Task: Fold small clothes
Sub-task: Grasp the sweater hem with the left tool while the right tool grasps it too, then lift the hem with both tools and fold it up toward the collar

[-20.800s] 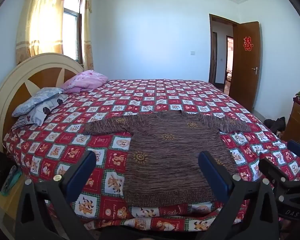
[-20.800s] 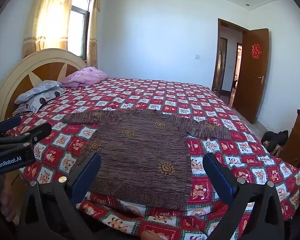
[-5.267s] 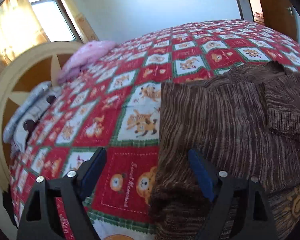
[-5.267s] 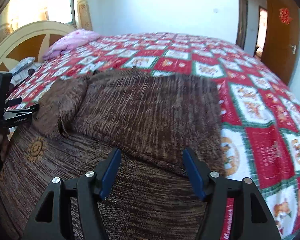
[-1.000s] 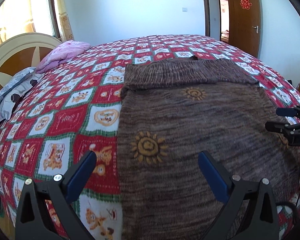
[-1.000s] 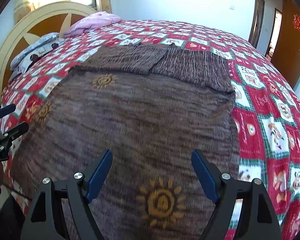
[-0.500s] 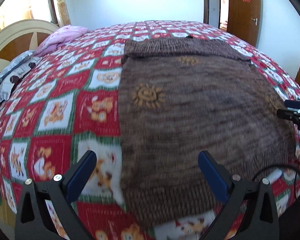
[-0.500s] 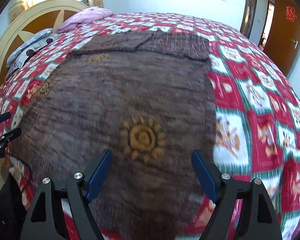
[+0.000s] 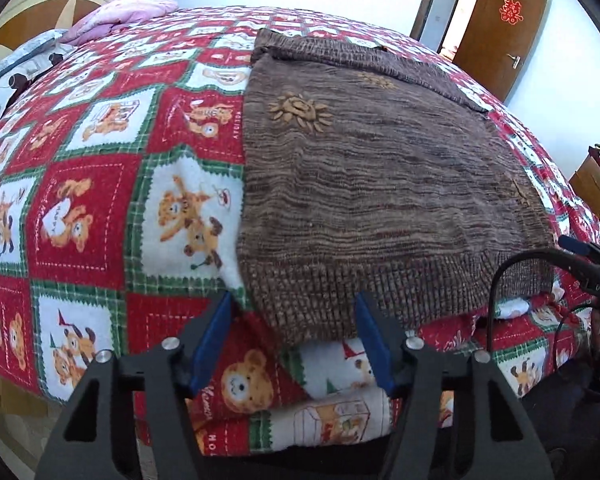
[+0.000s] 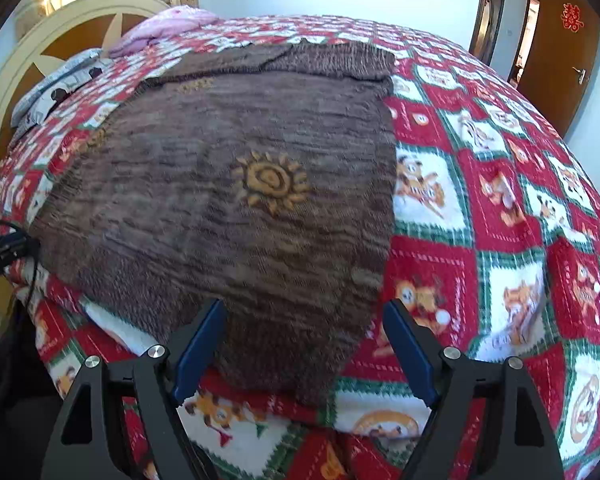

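Note:
A brown knit sweater point(image 9: 372, 184) with orange sun motifs lies flat on the bed, both sleeves folded in across its top. My left gripper point(image 9: 292, 320) is open, its blue pads astride the sweater's near left hem corner. My right gripper point(image 10: 304, 328) is open, its pads either side of the near right hem corner of the sweater point(image 10: 236, 200). Each gripper shows at the edge of the other's view: the right one point(image 9: 592, 256) and the left one point(image 10: 0, 252).
The bed carries a red, white and green bear-print quilt point(image 9: 80, 208) that hangs over the near edge. Pillows point(image 9: 116, 16) and a curved headboard point(image 10: 72, 36) are at far left. A wooden door point(image 9: 500, 32) and a dresser point(image 9: 596, 188) stand at right.
Both grippers have moved down and in to the sweater's near hem, one at each corner. The left gripper's jaws have narrowed but stay open.

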`<state>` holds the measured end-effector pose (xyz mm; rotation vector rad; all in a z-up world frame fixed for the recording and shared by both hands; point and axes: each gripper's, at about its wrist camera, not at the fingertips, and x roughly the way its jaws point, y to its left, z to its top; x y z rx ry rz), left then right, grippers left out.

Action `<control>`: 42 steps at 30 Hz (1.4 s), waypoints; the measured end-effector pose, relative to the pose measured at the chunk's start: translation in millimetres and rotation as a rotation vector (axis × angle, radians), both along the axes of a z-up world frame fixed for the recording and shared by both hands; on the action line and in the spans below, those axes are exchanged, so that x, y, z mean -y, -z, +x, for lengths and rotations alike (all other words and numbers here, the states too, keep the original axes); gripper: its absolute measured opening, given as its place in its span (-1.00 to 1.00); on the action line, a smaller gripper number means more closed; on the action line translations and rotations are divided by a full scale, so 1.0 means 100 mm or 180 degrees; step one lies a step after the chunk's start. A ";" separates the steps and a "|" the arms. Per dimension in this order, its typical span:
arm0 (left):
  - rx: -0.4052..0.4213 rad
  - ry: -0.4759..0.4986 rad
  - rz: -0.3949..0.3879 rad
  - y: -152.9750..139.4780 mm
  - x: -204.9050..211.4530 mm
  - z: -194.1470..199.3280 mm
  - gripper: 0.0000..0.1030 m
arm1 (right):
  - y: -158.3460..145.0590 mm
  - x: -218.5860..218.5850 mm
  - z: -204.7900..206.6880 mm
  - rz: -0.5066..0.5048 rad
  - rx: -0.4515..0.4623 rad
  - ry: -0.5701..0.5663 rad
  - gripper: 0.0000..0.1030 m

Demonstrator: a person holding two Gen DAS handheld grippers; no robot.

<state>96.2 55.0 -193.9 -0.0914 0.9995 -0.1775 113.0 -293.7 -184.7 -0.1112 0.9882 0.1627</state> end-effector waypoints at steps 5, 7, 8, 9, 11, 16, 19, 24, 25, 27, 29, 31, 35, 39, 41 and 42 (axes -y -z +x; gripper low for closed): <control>0.0036 0.0011 -0.0003 -0.01 0.02 -0.01 -0.19 | 0.05 0.10 -0.05 0.0147 -0.0121 0.0096 0.58; 0.0034 0.0052 -0.0001 -0.01 0.02 -0.01 -0.62 | 0.06 0.12 -0.07 0.0199 -0.0167 0.0111 0.58; 0.0038 0.0053 -0.0009 -0.01 0.01 -0.01 -0.64 | 0.06 0.14 -0.09 0.0221 -0.0173 0.0124 0.58; 0.0041 0.0047 -0.0015 -0.02 0.00 -0.01 -0.65 | 0.06 0.16 -0.10 0.0248 -0.0176 0.0139 0.58; 0.0042 0.0036 -0.0031 -0.02 -0.01 0.00 -0.68 | 0.06 0.21 -0.13 0.0297 -0.0196 0.0189 0.58; 0.0124 0.0056 0.0026 -0.06 0.02 -0.02 -0.73 | 0.07 0.32 -0.19 0.0404 -0.0240 0.0290 0.58; 0.0224 0.0096 0.0048 -0.12 0.05 -0.04 -0.78 | 0.08 0.33 -0.19 0.0433 -0.0254 0.0299 0.42; 0.0220 0.0109 0.0075 -0.09 0.07 -0.02 -0.78 | 0.20 0.32 -0.15 0.0634 -0.0373 0.0268 0.31; 0.0186 0.0103 0.0048 -0.07 0.05 0.00 -0.78 | 0.23 0.32 -0.13 0.0660 -0.0414 0.0276 0.14; 0.0173 0.0087 0.0016 -0.06 0.04 0.02 -0.78 | 0.26 0.34 -0.12 0.0748 -0.0436 0.0287 -0.07; 0.0188 0.0082 -0.0019 -0.05 0.02 0.04 -0.77 | 0.25 0.37 -0.13 0.0833 -0.0456 0.0269 -0.38; 0.0198 0.0105 -0.0135 -0.04 -0.01 0.05 -0.83 | 0.21 0.40 -0.15 0.0950 -0.0448 0.0237 -0.92; 0.0382 0.0114 -0.0329 -0.17 -0.09 -0.01 -0.86 | 0.01 0.41 -0.22 0.1037 -0.0283 0.0114 -0.92; 0.0515 0.0127 -0.0455 -0.33 -0.13 -0.05 -0.86 | -0.21 0.47 -0.27 0.1148 -0.0065 0.0109 -0.92; 0.0579 0.0155 -0.0503 -0.40 -0.13 -0.06 -0.87 | -0.30 0.54 -0.28 0.1282 0.0036 0.0148 -0.92; 0.0613 0.0172 -0.0532 -0.44 -0.13 -0.08 -0.87 | -0.34 0.55 -0.29 0.1350 0.0087 0.0153 -0.92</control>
